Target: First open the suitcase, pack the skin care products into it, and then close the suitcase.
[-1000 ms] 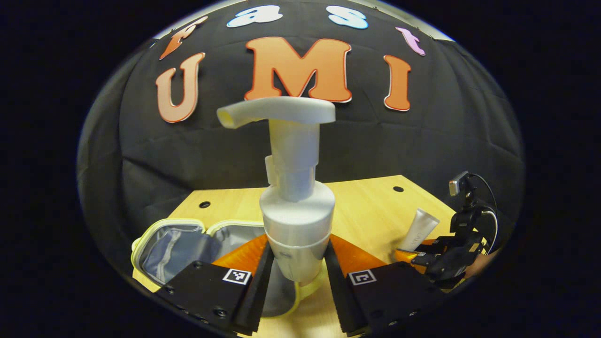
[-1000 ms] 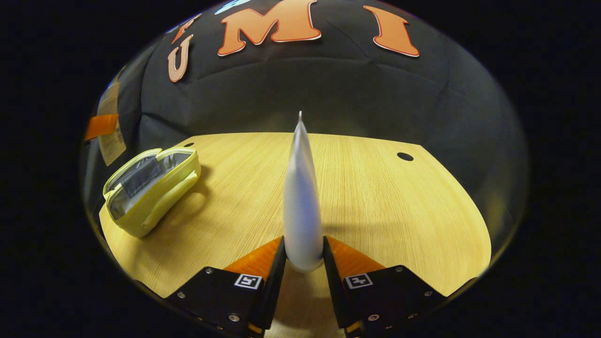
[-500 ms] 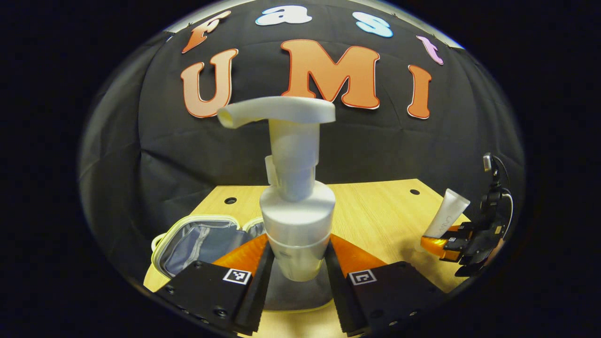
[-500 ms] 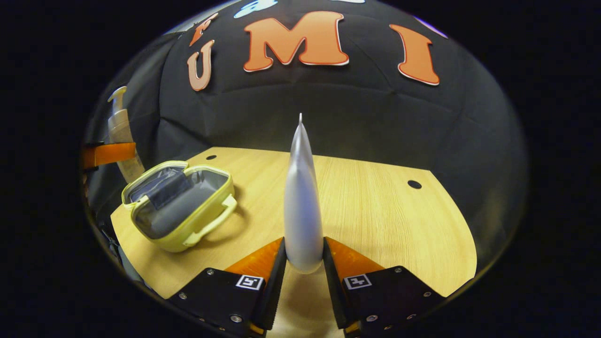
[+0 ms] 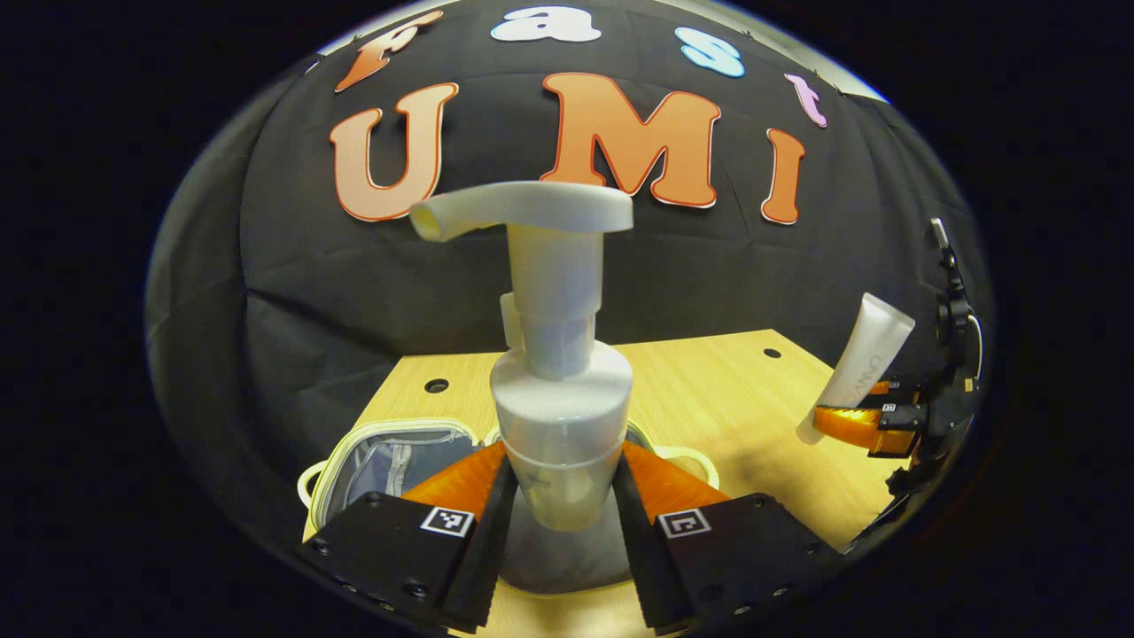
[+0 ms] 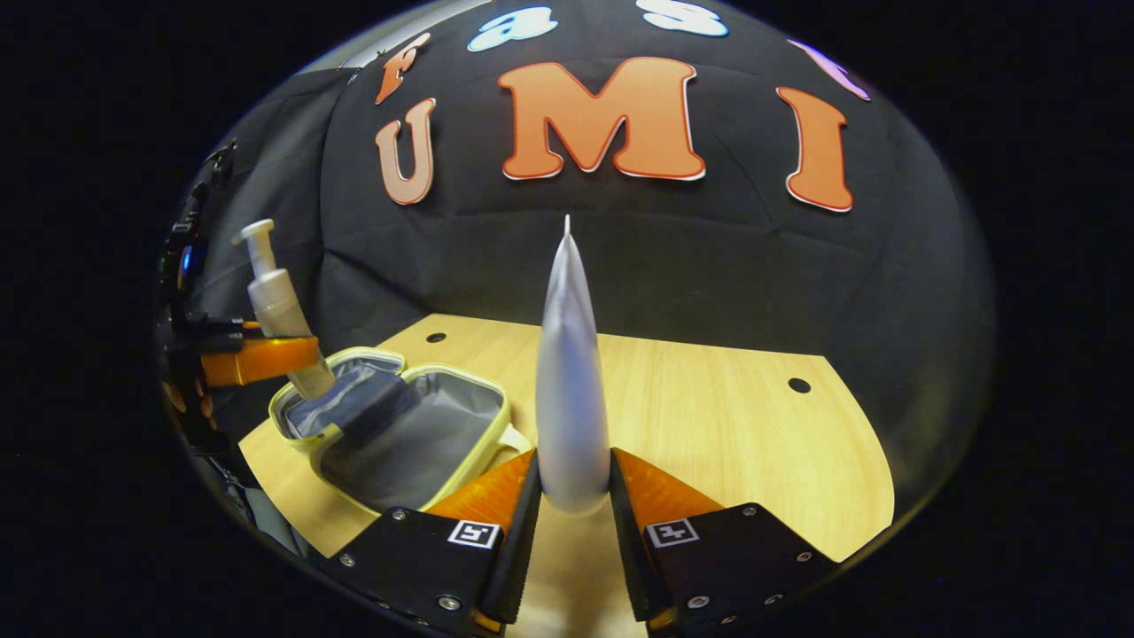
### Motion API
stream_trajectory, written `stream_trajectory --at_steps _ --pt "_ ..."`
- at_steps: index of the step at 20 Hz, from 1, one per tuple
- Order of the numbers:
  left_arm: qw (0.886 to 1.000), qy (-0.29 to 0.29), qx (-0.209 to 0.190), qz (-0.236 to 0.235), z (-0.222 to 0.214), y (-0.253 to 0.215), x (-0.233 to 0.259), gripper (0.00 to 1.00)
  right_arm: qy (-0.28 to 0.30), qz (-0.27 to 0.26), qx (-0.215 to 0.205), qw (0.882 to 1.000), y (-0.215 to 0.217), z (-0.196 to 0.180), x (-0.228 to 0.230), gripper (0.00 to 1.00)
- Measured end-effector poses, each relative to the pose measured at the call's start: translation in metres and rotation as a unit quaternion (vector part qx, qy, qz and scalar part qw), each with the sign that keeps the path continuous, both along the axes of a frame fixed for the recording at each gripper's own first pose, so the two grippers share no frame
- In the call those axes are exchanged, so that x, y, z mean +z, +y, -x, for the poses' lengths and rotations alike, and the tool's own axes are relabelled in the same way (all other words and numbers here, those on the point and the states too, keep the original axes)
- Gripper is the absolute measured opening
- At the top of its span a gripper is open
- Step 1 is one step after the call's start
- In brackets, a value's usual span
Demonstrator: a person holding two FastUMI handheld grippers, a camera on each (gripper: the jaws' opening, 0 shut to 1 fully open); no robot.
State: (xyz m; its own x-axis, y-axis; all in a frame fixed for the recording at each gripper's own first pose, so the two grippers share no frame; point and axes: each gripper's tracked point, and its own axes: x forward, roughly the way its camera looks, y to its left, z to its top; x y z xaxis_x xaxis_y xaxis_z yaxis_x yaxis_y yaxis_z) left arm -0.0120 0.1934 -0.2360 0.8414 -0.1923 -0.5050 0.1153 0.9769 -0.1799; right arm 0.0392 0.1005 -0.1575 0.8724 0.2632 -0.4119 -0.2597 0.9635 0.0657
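Right now the suitcase [image 6: 403, 434], a small pale-yellow case with a grey lining, lies open on the wooden table [image 6: 709, 425], its two halves spread flat and its handle toward the table's middle. In the left gripper view it sits low [image 5: 381, 456], directly behind and beneath the held bottle.

That pump bottle [image 5: 558, 416] stands upright between the fingers of the left gripper [image 5: 558, 532], which press against its lower body from both sides; its spout points left. In the right gripper view the same bottle [image 6: 279, 310] hangs above the near-left half of the open case, clear of the lining, with the left gripper [image 6: 257, 359] clamped around it.

The right gripper [image 6: 573, 518] pinches a white tube [image 6: 571, 390] at its lower end, both fingers against it, the tube's crimped edge pointing up. It hovers over the table just right of the suitcase. In the left gripper view the tube [image 5: 858, 368] leans slightly, held by the right gripper [image 5: 855, 424] well to the right of the case.
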Motion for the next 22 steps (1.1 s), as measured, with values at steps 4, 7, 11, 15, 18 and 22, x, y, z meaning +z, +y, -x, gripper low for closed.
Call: stream_trajectory --at_steps 4,7,11,15,18,22 --pt "0.999 0.031 -0.024 0.015 -0.001 0.007 -0.028 0.61 0.004 0.001 0.01 1.0 0.043 0.001 0.003 0.46" --pt "0.997 0.058 -0.049 0.021 0.001 0.01 -0.051 0.61 0.011 0.002 0.014 1.0 0.07 0.003 -0.002 0.46" --pt "0.992 0.095 -0.079 0.031 0.006 0.01 -0.079 0.61 0.032 -0.008 0.002 0.999 0.099 0.007 -0.011 0.46" --pt "0.983 0.147 -0.103 0.026 0.006 0.002 -0.104 0.61 0.068 -0.012 0.01 0.998 0.124 0.015 -0.024 0.46" --pt "0.974 0.187 -0.129 0.011 0.013 -0.009 -0.124 0.61 0.088 -0.01 0.029 0.996 0.133 0.02 -0.034 0.46" --pt "0.961 0.249 -0.121 0.015 0.024 -0.014 -0.132 0.61 0.115 -0.034 0.041 0.992 0.138 0.011 -0.047 0.51"
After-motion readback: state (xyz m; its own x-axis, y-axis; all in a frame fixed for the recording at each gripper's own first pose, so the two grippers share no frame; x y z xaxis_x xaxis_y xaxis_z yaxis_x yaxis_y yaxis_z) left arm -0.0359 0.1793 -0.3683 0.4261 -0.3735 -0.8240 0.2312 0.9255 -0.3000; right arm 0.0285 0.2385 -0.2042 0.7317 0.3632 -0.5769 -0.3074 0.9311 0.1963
